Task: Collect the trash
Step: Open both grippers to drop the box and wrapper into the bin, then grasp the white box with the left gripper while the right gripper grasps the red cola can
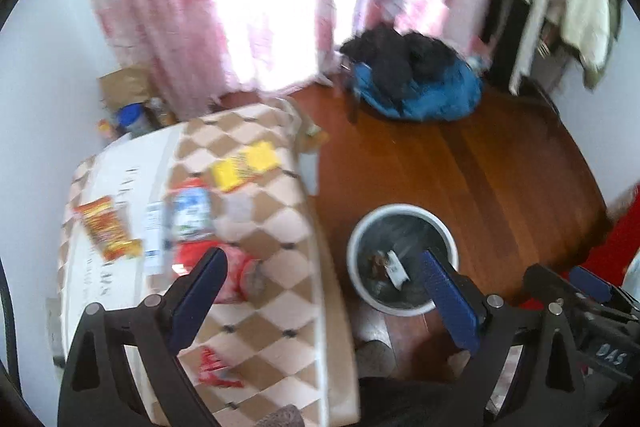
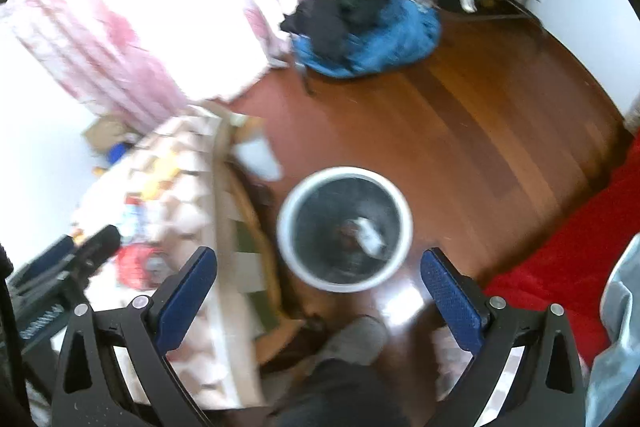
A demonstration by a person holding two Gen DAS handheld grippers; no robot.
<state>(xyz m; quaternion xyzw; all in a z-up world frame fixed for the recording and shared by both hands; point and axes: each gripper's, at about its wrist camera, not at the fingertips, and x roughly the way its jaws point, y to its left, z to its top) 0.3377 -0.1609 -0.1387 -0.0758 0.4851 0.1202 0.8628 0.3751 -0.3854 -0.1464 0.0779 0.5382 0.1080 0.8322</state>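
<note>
The left gripper (image 1: 324, 291), a black claw with blue padded fingers, is spread wide and holds nothing. Its left finger hangs above a table covered by a brown-and-cream checkered cloth (image 1: 276, 311); its right finger hangs over the rim of a round white waste bin lined with a dark bag (image 1: 362, 223), which stands on the reddish wooden floor (image 1: 460, 163) just right of the table.

Beyond the left finger, litter lies on the cloth: a crumpled red plastic wrapper (image 1: 240, 275) just past the fingertip, a plastic bottle with a red cap and blue-and-white label (image 1: 191, 211) farther ahead, a yellow snack packet (image 1: 246, 165) beyond that, and an orange-and-red snack packet (image 1: 108, 231) off to the left. A small red wrapper (image 1: 216, 367) lies on the cloth between the fingers, near the claw's base.

The right gripper (image 2: 320, 281), the same design, is also wide open and empty. The bin (image 2: 288, 223) sits directly ahead between its fingers, with a white scrap of paper (image 2: 370, 235) and some dark waste at the bottom.
</note>
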